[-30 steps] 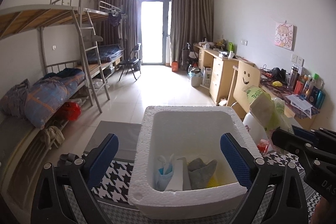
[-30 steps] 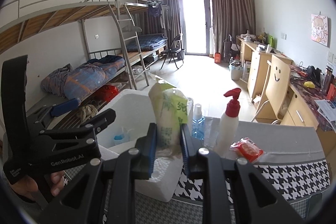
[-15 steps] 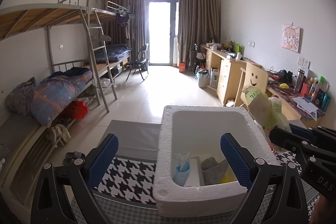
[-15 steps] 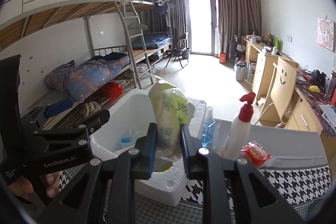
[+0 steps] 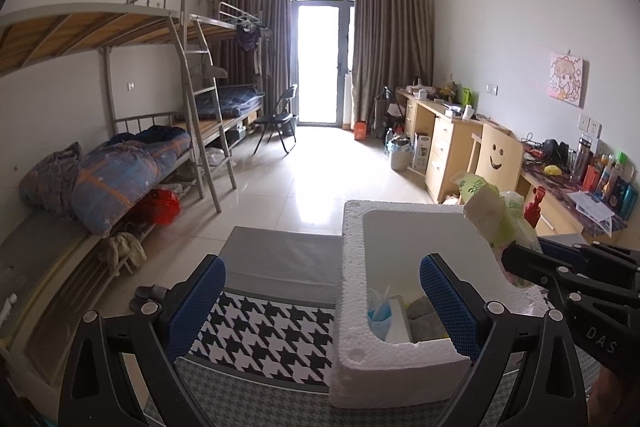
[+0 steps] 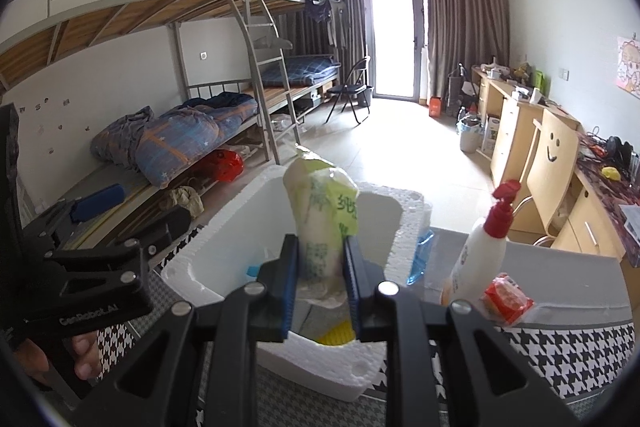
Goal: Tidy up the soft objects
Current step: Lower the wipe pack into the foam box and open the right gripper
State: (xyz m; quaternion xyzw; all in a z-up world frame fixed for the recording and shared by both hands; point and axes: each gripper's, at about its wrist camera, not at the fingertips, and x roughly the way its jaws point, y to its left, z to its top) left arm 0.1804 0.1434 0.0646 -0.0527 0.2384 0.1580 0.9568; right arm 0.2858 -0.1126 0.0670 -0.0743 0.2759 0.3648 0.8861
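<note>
A white foam box (image 5: 354,267) sits on the houndstooth cloth (image 5: 264,331); it shows in the right wrist view too (image 6: 224,231). Inside lie a blue item (image 5: 378,315), a white pack (image 5: 398,319), a grey cloth (image 5: 424,315) and something yellow (image 6: 338,337). My right gripper (image 6: 320,279) is shut on a green-and-white tissue pack (image 6: 324,215) and holds it upright over the box's near right part; the pack shows in the left wrist view (image 5: 492,223). My left gripper (image 5: 320,307) is open and empty, over the box's left wall.
A white pump bottle with a red top (image 6: 480,251), a red packet (image 6: 506,299) and a blue plastic bottle (image 6: 420,255) stand on the table right of the box. Bunk beds (image 5: 120,163) lie left, desks (image 5: 452,143) right.
My right gripper has carried the tissue pack leftward, from beside the box to over its inside. My left gripper has shifted left, so the box now sits further right in its view.
</note>
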